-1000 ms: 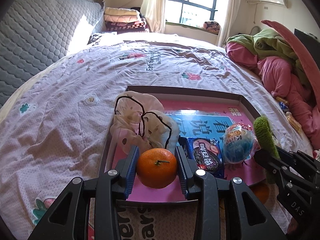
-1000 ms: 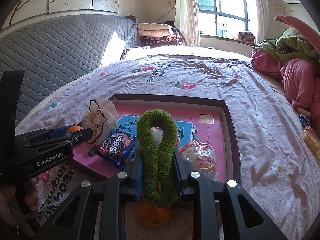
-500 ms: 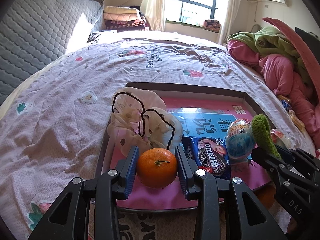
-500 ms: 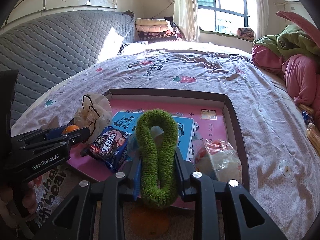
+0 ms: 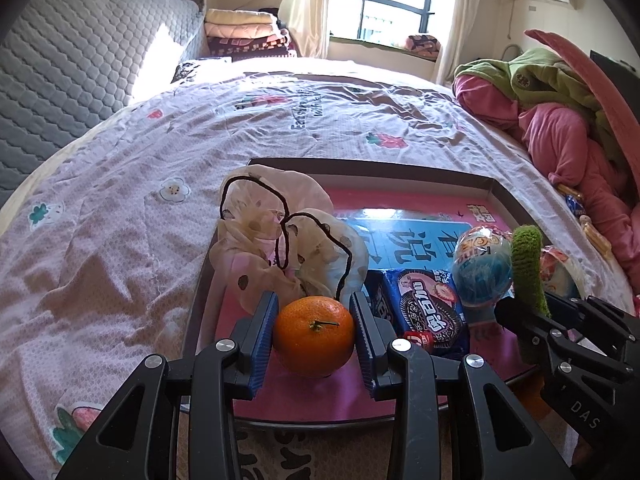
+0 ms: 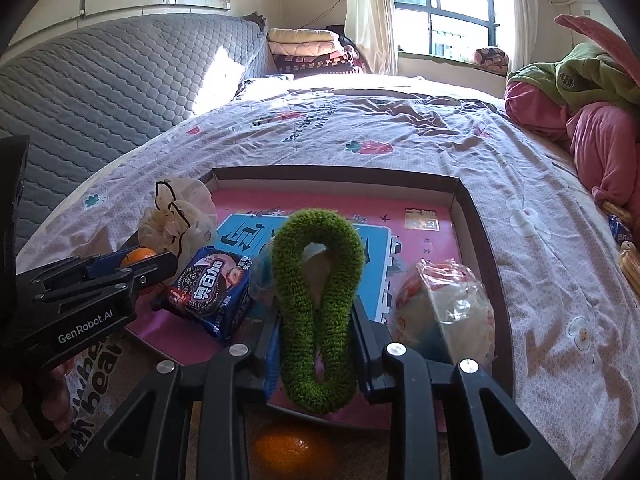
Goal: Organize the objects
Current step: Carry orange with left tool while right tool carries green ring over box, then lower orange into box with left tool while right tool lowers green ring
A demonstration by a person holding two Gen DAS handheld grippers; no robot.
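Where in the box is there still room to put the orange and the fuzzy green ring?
The tray has bare pink floor along its far wall and far right corner, beyond the wrapped bun. The near left is crowded: sheer pouch, cookie pack, blue egg.

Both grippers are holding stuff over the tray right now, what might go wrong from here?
1. The round orange tangerine, pinched between the left gripper fingers, may roll across the pink tray once released.
2. The fuzzy green hair loop in the right gripper hangs over the blue cookie packet and could drape onto it.
3. The grippers sit close together and might bump.
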